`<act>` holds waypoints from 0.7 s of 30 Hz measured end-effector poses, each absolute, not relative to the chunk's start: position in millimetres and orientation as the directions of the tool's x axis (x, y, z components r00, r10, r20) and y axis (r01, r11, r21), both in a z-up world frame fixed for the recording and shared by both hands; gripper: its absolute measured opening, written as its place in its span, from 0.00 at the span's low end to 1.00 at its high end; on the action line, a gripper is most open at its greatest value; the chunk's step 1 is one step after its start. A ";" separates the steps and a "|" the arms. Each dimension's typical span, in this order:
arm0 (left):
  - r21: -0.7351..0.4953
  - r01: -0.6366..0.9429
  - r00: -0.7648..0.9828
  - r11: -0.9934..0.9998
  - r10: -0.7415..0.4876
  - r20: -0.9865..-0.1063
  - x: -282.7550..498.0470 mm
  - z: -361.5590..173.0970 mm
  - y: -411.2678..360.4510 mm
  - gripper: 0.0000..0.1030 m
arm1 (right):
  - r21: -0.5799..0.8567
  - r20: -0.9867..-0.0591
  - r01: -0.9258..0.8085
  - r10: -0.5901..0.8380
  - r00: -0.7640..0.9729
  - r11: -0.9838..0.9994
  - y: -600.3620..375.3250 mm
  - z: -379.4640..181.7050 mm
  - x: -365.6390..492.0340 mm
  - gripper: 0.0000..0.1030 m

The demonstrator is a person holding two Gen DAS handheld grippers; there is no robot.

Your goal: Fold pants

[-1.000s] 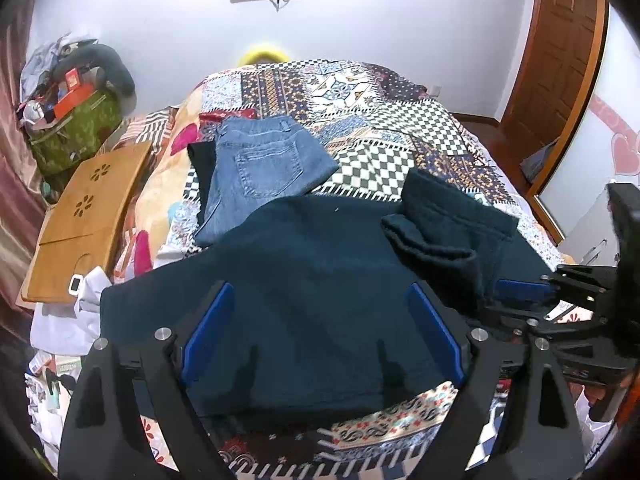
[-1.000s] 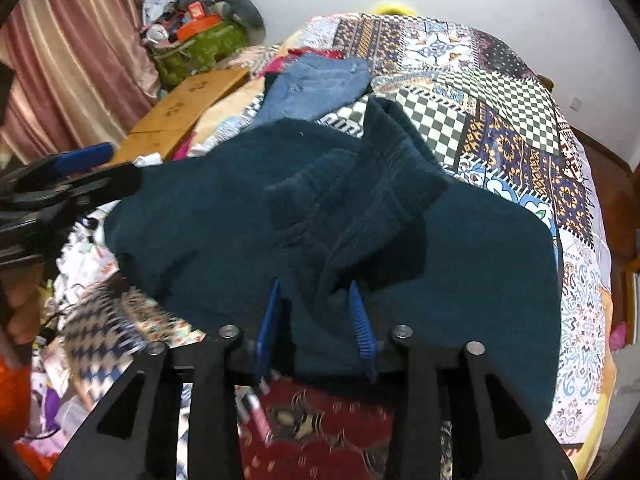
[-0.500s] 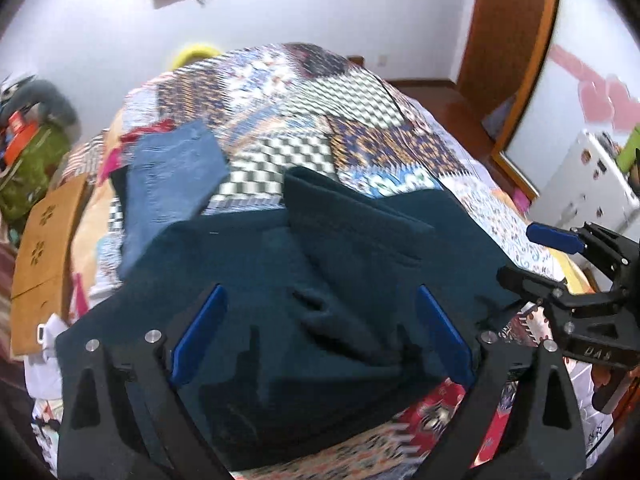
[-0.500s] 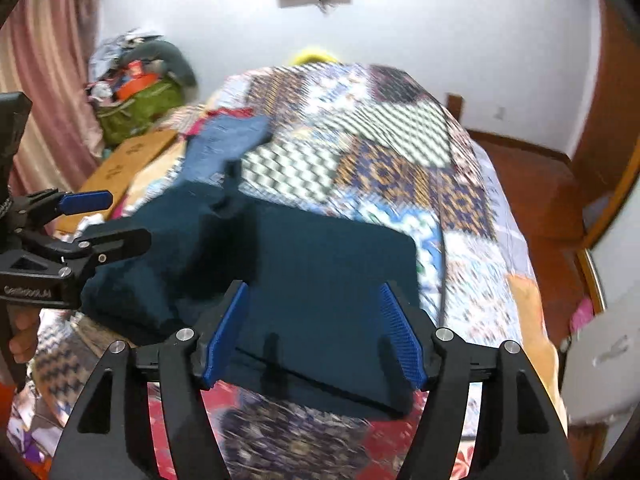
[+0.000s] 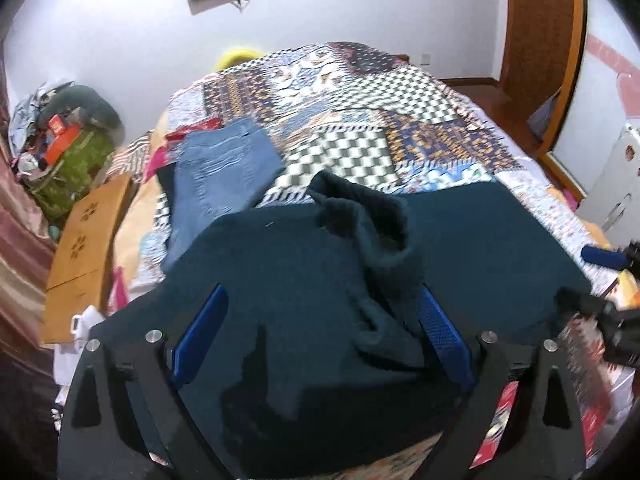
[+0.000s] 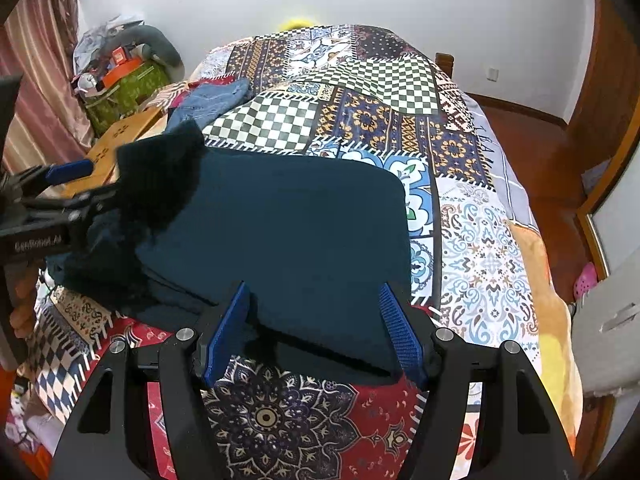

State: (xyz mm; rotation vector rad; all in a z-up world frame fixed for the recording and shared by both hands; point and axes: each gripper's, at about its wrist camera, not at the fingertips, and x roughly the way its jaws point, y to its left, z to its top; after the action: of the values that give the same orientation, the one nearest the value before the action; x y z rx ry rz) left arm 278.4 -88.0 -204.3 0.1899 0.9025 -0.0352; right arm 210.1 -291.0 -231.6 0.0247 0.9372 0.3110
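At the far left of the room, past striped curtains [image 6: 40, 60], a green bag [image 5: 68, 168] heaped with clutter stands by the wall, and a wooden lap desk [image 5: 86, 248] leans against the bed's left side. On the patchwork quilt [image 6: 472, 208], toward its left edge, lies a folded pair of blue jeans [image 5: 224, 172]. Nearer the camera, the dark teal pants [image 5: 304, 280] are spread across the quilt's near part, with one bunched section [image 5: 360, 216] humped up in the middle. The left gripper [image 5: 320, 336] hangs over the left part of the pants, its blue pads [image 5: 200, 332] standing wide apart with cloth below and between them but nothing pinched. The right gripper [image 6: 314, 332] is poised at the near edge of the flatter right part of the pants [image 6: 296, 232], its jaws parted and clamping nothing, the hem lying between the pads [image 6: 400, 336]. A wooden door frame [image 5: 540, 28] closes the right side.
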 end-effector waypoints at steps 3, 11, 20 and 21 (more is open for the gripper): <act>0.138 0.093 0.602 0.986 0.055 -0.797 273.5 -206.2 -70.5 0.93 | 0.156 -0.784 -0.254 0.276 0.556 0.955 -289.8 -232.5 213.3 0.62; 0.126 0.098 0.646 0.987 0.034 -0.762 294.1 -182.1 -63.0 0.93 | 0.216 -0.764 -0.255 0.326 0.556 0.942 -284.5 -223.1 237.5 0.62; 0.062 0.225 0.597 0.972 -0.087 -0.798 349.3 -187.4 -84.6 0.93 | 0.248 -0.772 -0.283 0.366 0.520 0.926 -264.6 -226.4 284.3 0.65; 0.066 0.230 0.582 0.971 -0.083 -0.809 353.6 -193.5 -85.7 0.93 | 0.247 -0.778 -0.287 0.366 0.510 0.925 -261.9 -229.3 289.3 0.66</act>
State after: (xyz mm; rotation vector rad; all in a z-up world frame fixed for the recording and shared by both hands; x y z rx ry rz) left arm 353.6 -85.7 -193.5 0.1703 0.9332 -0.1834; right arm 289.3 -261.9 -229.3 0.0904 0.9576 0.3941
